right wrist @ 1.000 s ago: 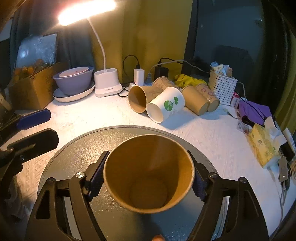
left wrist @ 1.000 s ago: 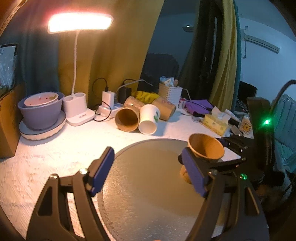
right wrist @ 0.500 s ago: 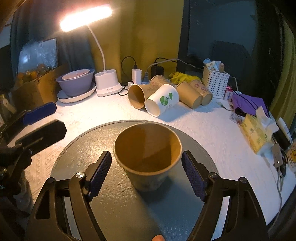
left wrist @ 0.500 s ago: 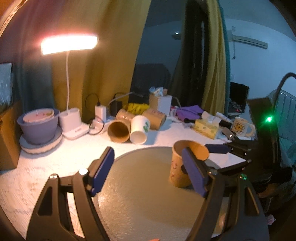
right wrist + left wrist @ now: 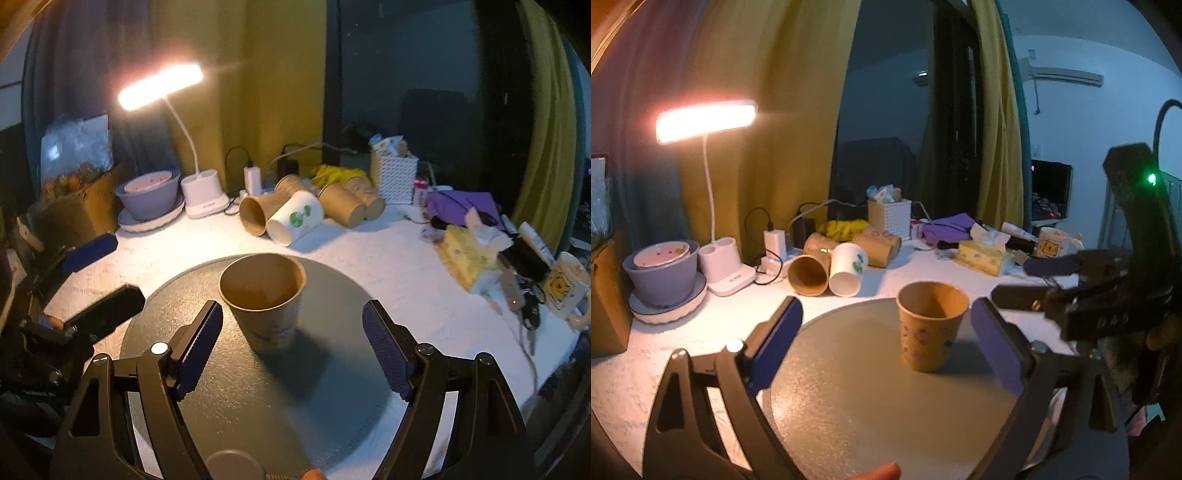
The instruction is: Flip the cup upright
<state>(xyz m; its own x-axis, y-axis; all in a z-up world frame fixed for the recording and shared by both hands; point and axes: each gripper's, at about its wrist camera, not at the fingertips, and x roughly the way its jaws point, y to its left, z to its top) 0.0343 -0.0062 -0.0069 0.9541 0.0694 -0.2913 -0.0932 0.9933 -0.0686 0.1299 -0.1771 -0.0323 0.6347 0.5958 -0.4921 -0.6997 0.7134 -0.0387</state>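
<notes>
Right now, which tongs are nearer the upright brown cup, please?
Right. The right tongs sit open just short of the cup; the left tongs hover open farther aside.

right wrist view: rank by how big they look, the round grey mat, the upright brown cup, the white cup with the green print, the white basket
1. round grey mat, by far the largest.
2. upright brown cup, though it stands nearest the camera, which inflates it.
3 and 4. white cup with the green print and white basket look alike; both sit farther back, so no ranking.
</notes>
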